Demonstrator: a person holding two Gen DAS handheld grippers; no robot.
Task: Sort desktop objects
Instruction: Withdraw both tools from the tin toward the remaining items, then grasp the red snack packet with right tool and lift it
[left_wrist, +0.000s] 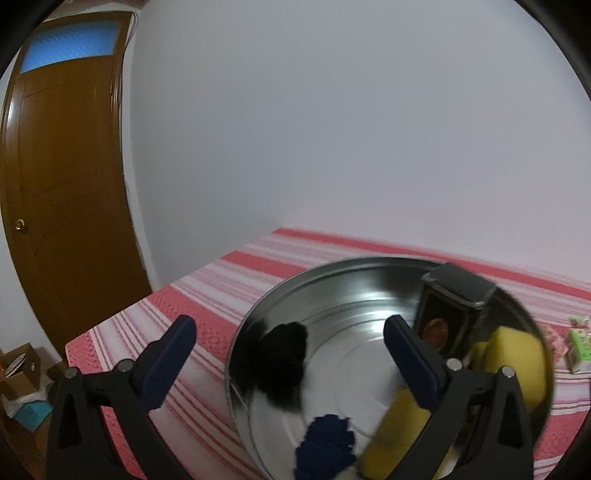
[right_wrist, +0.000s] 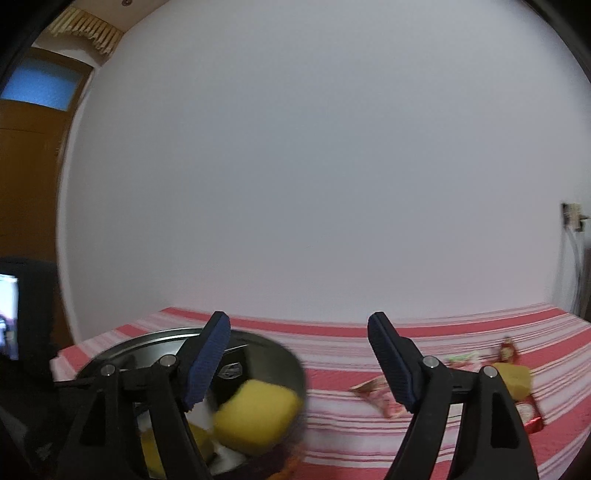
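Observation:
A round steel basin (left_wrist: 332, 280) stands on the red-and-white striped tablecloth (left_wrist: 207, 288). In it lie a dark tin box (left_wrist: 454, 299), two yellow sponges (left_wrist: 513, 365), a black fuzzy thing (left_wrist: 284, 354) and a blue fuzzy thing (left_wrist: 325, 446). My left gripper (left_wrist: 290, 341) is open and empty above the basin's near left rim. My right gripper (right_wrist: 299, 338) is open and empty; the basin (right_wrist: 155, 339) with a yellow sponge (right_wrist: 258, 417) is at its lower left. Pink snack packets (right_wrist: 380, 400) and a red-and-yellow packet (right_wrist: 517, 380) lie on the cloth to the right.
A white wall runs behind the table. A brown door (left_wrist: 66, 184) stands at the left, with cardboard boxes (left_wrist: 22, 373) on the floor. A green-and-pink packet (left_wrist: 580, 343) lies right of the basin. A wall socket (right_wrist: 572, 218) is at the far right.

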